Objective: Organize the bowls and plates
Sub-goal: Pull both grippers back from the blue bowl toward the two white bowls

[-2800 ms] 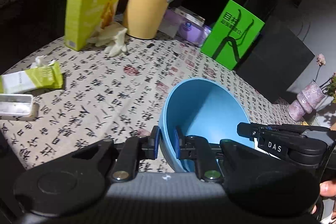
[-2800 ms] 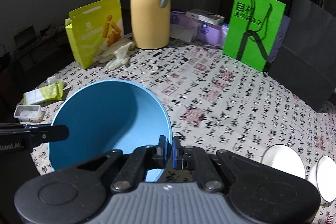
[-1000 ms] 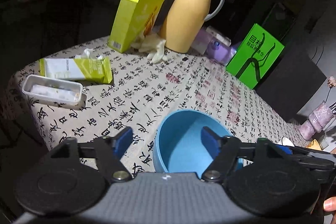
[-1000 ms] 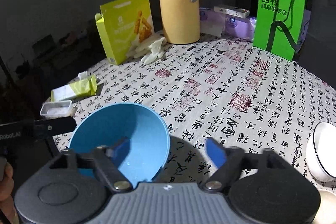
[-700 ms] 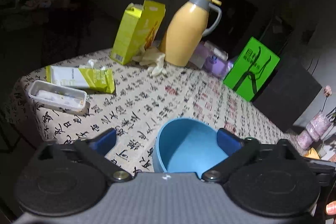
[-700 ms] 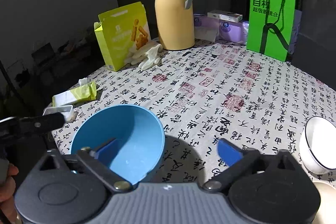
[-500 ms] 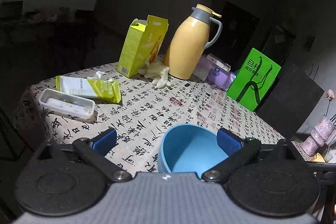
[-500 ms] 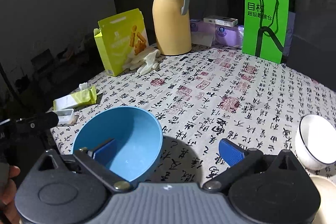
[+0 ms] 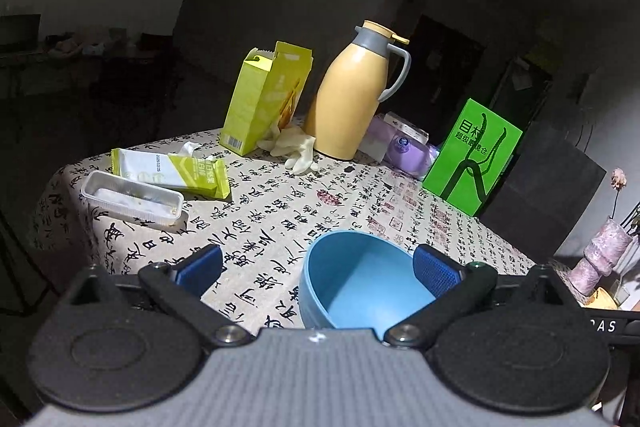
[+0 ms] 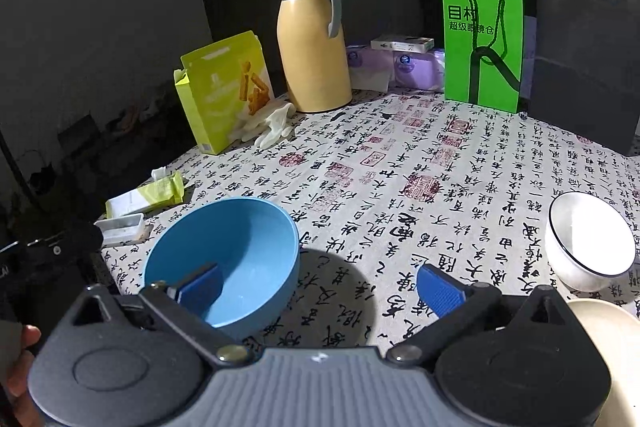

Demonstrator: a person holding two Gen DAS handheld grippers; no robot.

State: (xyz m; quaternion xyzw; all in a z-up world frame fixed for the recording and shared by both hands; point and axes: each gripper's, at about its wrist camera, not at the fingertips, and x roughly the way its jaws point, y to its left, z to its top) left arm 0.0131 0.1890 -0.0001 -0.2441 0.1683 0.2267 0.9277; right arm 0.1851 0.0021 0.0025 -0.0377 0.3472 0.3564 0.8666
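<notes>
A blue bowl (image 9: 360, 279) (image 10: 236, 255) rests upright on the calligraphy-print tablecloth (image 10: 400, 163) near the table's front edge. My left gripper (image 9: 318, 267) stands open just behind it, jaws wide, neither pad touching the rim. My right gripper (image 10: 318, 287) is open too, its left pad in front of the bowl's near wall and its right pad over bare cloth. A white bowl with a dark rim (image 10: 592, 243) sits at the right, and a cream dish (image 10: 608, 331) lies at the lower right.
At the back stand a yellow thermos jug (image 10: 312, 39), a yellow-green snack box (image 10: 224, 91), white gloves (image 10: 272, 127), purple packs (image 10: 416, 67), a green paper bag (image 10: 482, 45) and a dark bag (image 10: 584, 59). A clear plastic tray (image 9: 132, 197) and a wipes pack (image 9: 172, 173) lie left.
Both grippers let go of the blue bowl, opened wide and drew back from it. The bowl now sits on the cloth and looks smaller in both views.
</notes>
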